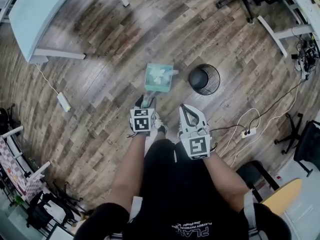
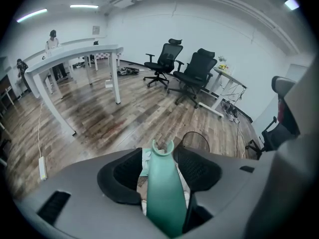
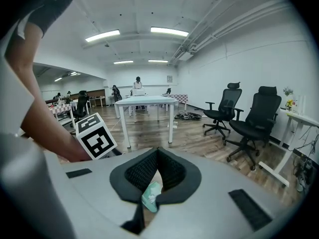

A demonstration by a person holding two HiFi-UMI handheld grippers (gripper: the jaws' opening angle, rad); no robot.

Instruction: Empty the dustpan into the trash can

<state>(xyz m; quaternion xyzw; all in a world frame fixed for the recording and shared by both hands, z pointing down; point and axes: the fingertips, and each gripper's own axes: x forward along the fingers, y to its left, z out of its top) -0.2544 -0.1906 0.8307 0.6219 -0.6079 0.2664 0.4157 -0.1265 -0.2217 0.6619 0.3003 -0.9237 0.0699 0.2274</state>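
Note:
A teal dustpan (image 1: 151, 84) lies on the wood floor with white paper scraps in it. Its handle (image 2: 164, 193) runs back between the jaws of my left gripper (image 1: 145, 101), which is shut on it. In the left gripper view the handle fills the space between the pads of the left gripper (image 2: 160, 156). A round black mesh trash can (image 1: 216, 81) stands just right of the pan, and its rim (image 2: 195, 136) shows past the right jaw. My right gripper (image 1: 184, 108) hangs beside the left one, shut with nothing in it. Below the right gripper (image 3: 158, 151), a bit of the teal pan (image 3: 151, 197) shows.
A white table (image 1: 35, 19) stands at the far left and another desk leg (image 1: 272, 34) at the far right. Power strips with cables lie on the floor (image 1: 248, 132) (image 1: 64, 102). Black office chairs (image 2: 197, 71) stand beyond. The person's legs fill the lower middle of the head view.

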